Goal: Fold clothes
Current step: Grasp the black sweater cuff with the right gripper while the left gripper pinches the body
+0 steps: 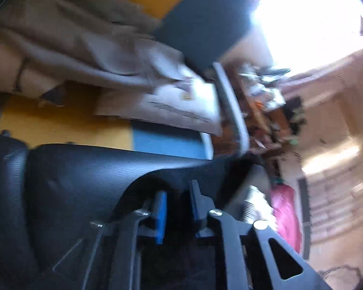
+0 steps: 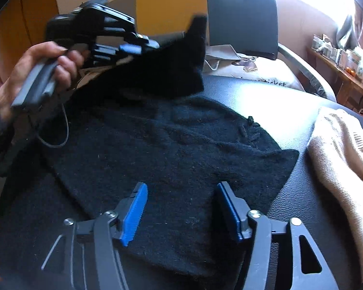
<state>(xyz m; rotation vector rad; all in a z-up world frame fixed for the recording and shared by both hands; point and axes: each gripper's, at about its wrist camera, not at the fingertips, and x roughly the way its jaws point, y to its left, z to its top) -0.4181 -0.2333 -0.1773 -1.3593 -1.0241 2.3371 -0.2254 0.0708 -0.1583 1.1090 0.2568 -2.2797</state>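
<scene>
A black knit garment (image 2: 181,145) lies spread on a black leather surface (image 2: 290,101). One corner of it (image 2: 171,72) is lifted and folded over, hanging from my left gripper (image 2: 150,44), which a hand (image 2: 36,67) holds at the upper left. In the blurred left wrist view the left gripper (image 1: 179,200) has its blue pads (image 1: 161,217) close together with dark fabric between them. My right gripper (image 2: 181,193) hovers open just over the garment's near edge, and nothing sits between its blue pads (image 2: 135,212).
A beige garment (image 2: 346,149) lies at the right edge of the leather surface. More beige clothes (image 1: 72,48) are piled on a chair with yellow and dark panels and a metal armrest (image 1: 232,106). A cluttered wooden shelf (image 2: 338,58) stands at the far right under a bright window.
</scene>
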